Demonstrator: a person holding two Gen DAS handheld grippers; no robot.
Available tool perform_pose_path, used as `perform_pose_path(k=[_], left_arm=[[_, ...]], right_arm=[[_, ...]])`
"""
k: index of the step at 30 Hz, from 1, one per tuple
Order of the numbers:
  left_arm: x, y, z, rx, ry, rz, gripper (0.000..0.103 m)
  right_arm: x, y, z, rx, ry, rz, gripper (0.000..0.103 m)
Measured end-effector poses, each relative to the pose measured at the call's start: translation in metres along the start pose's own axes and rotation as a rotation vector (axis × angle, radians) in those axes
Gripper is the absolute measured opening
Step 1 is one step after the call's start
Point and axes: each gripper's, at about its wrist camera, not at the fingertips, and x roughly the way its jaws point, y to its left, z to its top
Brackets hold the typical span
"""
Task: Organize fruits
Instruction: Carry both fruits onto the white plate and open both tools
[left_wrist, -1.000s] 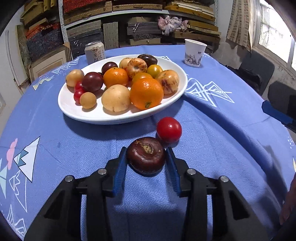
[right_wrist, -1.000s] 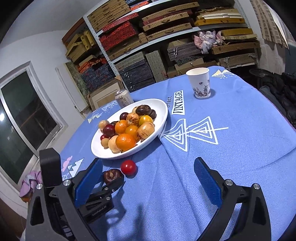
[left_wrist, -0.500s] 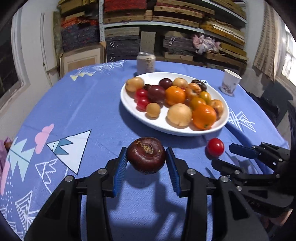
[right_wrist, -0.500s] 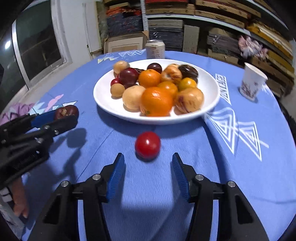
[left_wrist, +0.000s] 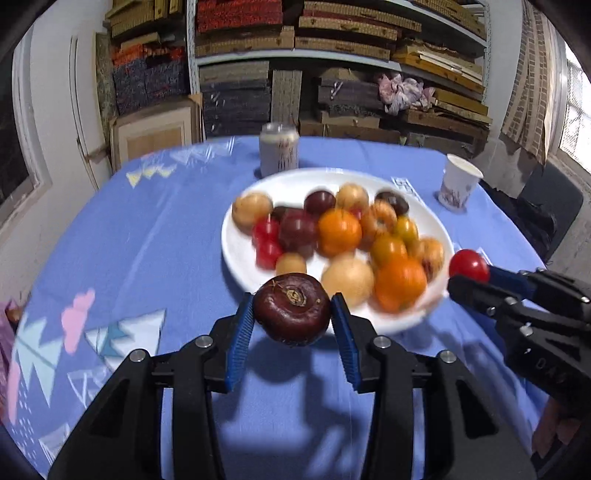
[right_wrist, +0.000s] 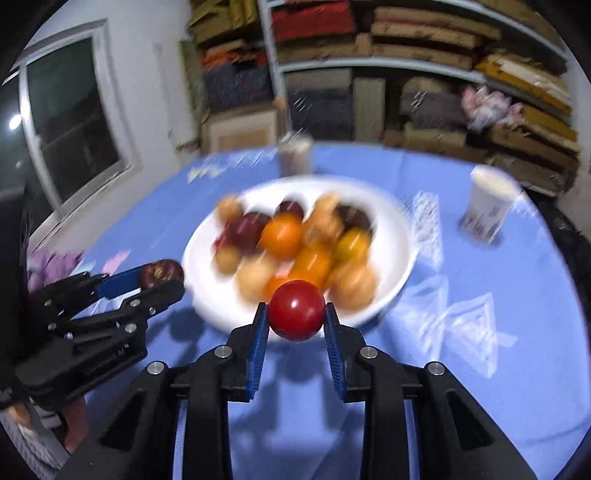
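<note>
My left gripper (left_wrist: 291, 317) is shut on a dark maroon fruit (left_wrist: 291, 314) and holds it above the blue tablecloth, just before the near rim of the white plate (left_wrist: 240, 258). My right gripper (right_wrist: 295, 314) is shut on a small red tomato (right_wrist: 296, 310), also lifted off the cloth in front of the plate (right_wrist: 399, 236). In the left wrist view the right gripper (left_wrist: 471, 273) shows at the right with the tomato (left_wrist: 468, 265). In the right wrist view the left gripper (right_wrist: 160, 277) shows at the left with the maroon fruit (right_wrist: 160, 273). The plate holds several oranges, plums, tomatoes and pale fruits.
A drink can (left_wrist: 279, 153) stands behind the plate and a paper cup (left_wrist: 460, 184) to its right. Shelves stacked with boxes fill the back wall. A window (right_wrist: 70, 125) is at the left. The round table's edge falls away on both sides.
The right gripper closed on the red tomato and lifted it off the cloth. The left gripper rose with the maroon fruit and both moved closer to the plate.
</note>
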Motion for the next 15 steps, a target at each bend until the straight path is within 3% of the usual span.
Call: perform_pose_path(k=[5, 10, 15], left_arm=[[0.035, -0.011, 0.036, 0.021, -0.005, 0.01, 0.042], [0.067, -0.008, 0.047, 0.003, 0.009, 0.023, 0.043], [0.076, -0.007, 0.042, 0.001, -0.013, 0.055, 0.06]], right_arm=[[0.032, -0.001, 0.028, -0.021, 0.0, -0.026, 0.031], [0.054, -0.003, 0.029, -0.06, 0.013, -0.054, 0.032], [0.057, -0.009, 0.029, -0.045, -0.008, -0.07, 0.054]])
